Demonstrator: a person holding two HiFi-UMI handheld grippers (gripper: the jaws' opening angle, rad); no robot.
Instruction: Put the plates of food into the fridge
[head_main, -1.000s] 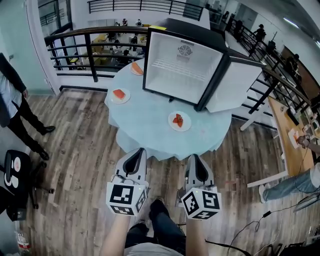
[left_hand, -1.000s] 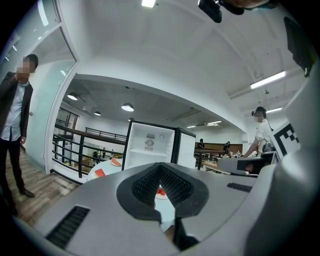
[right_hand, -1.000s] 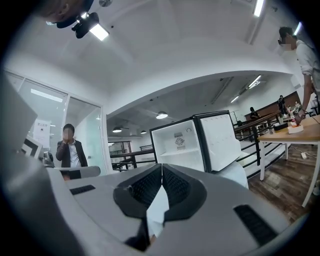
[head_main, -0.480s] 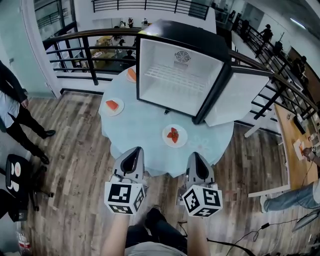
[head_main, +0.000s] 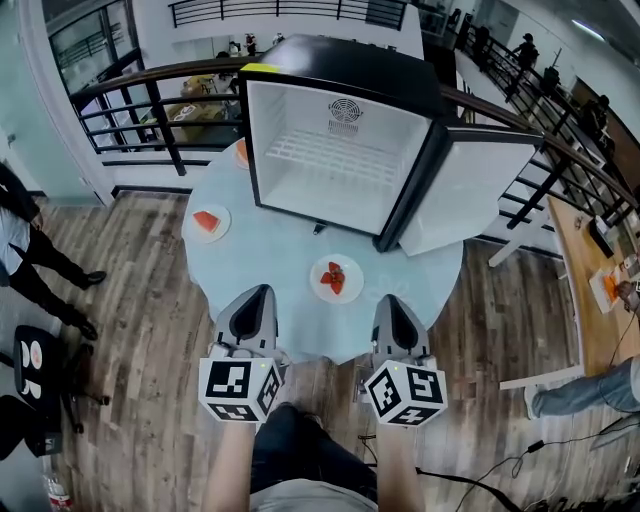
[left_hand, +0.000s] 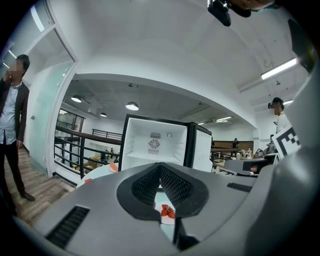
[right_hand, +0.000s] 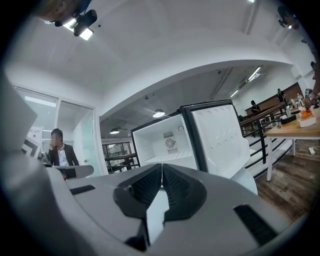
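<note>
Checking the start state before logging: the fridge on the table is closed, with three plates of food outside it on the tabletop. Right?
No. The fridge is open, its door swung aside, as the head view shows. The rest holds: the strawberry plate, the left plate and the far plate sit outside it on the table.

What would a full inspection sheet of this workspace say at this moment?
Surface: round table under a pale cloth, on a wood floor.
Job's things: fridge on the table, door open, inside bare; strawberry plate in front of it; second plate at the table's left; third plate half hidden behind the fridge.
Clutter: nothing seen.
Grippers: left gripper and right gripper both shut and empty, held at the table's near edge.
Cables: black cable on the floor at the right.
Surroundings: railing behind; person standing at left; wooden desk at right.
</note>
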